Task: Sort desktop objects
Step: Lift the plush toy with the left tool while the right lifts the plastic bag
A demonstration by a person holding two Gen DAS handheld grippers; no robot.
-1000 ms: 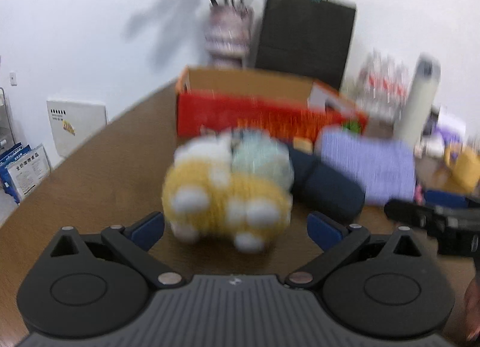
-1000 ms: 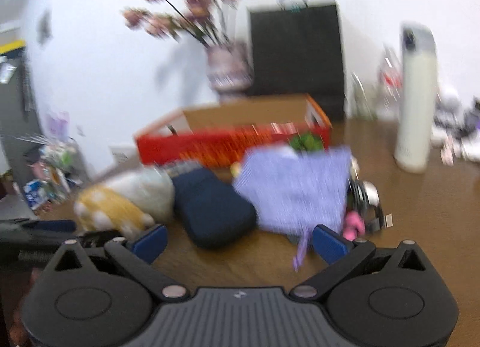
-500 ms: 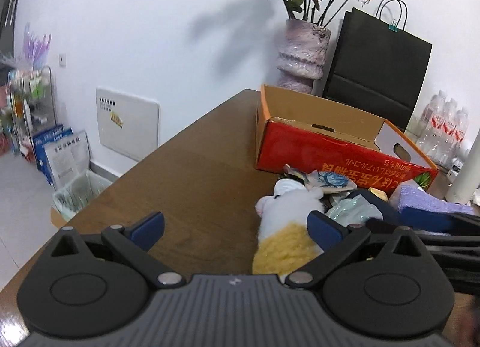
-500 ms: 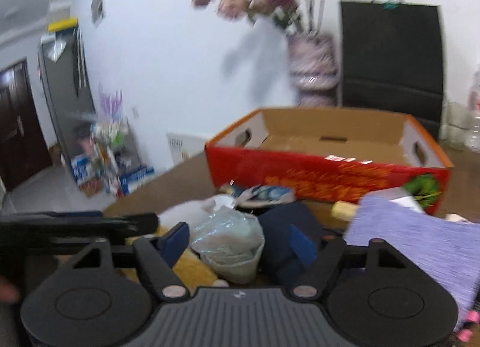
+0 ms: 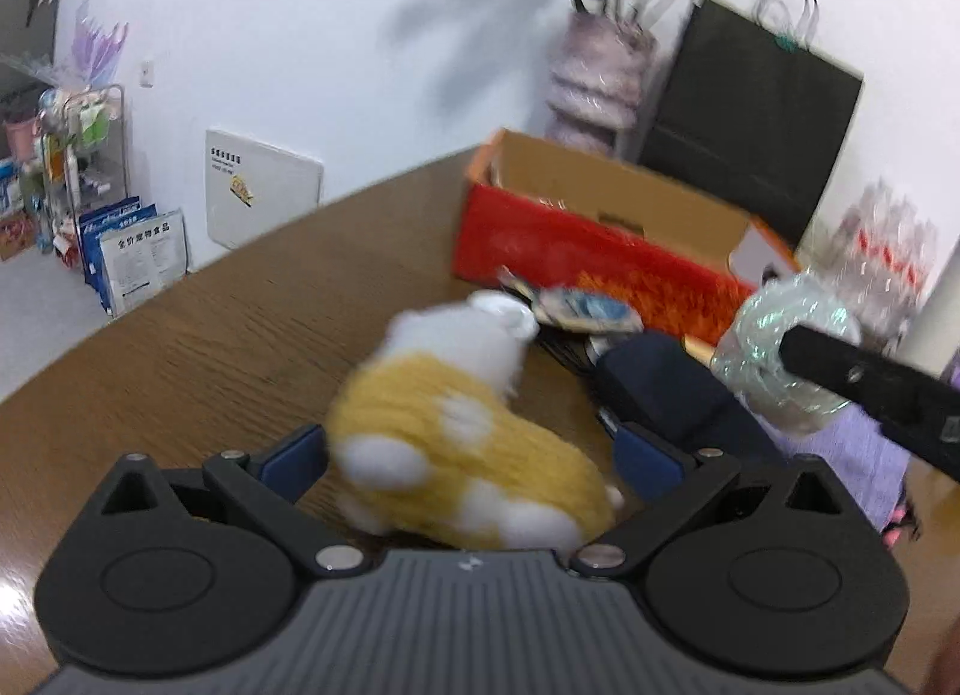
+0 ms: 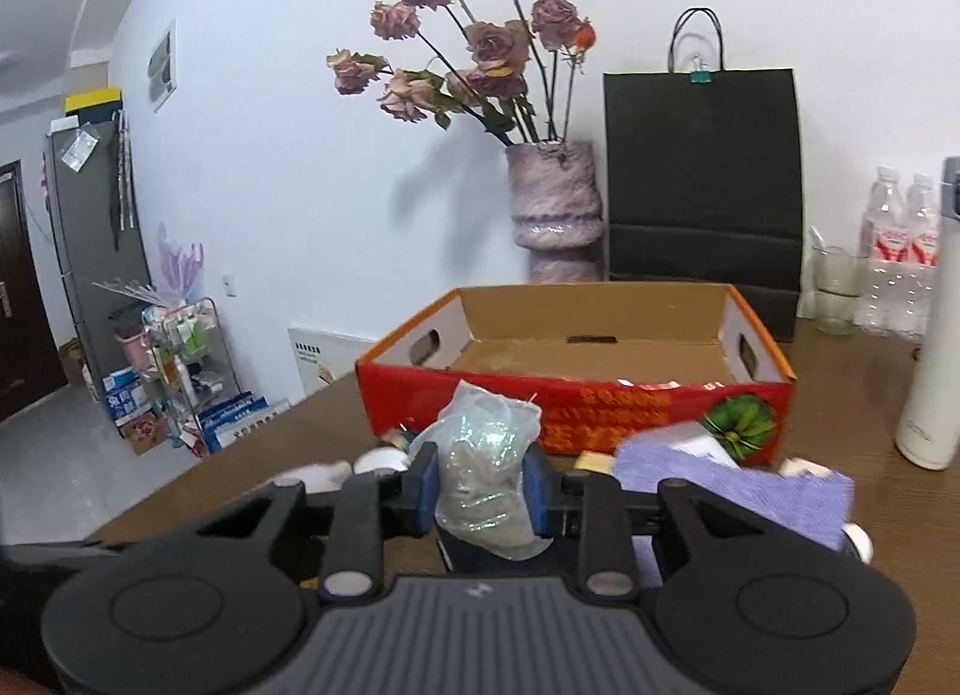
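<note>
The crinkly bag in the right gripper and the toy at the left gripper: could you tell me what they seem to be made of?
The bag looks like thin clear plastic film, glossy and creased, with something pale and glittery inside. The toy seems to be plush fabric, fuzzy and matt, yellow with white patches, though that view is blurred.

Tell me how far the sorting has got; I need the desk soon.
Done: nothing shows in the red cardboard box; its floor looks bare. In hand: the right tongs have just been closing and now pinch the clear plastic bag. The left tongs stand open around the yellow plush toy, not gripping. Left: the toy, dark blue pouch, purple cloth and small items beside them.
</note>
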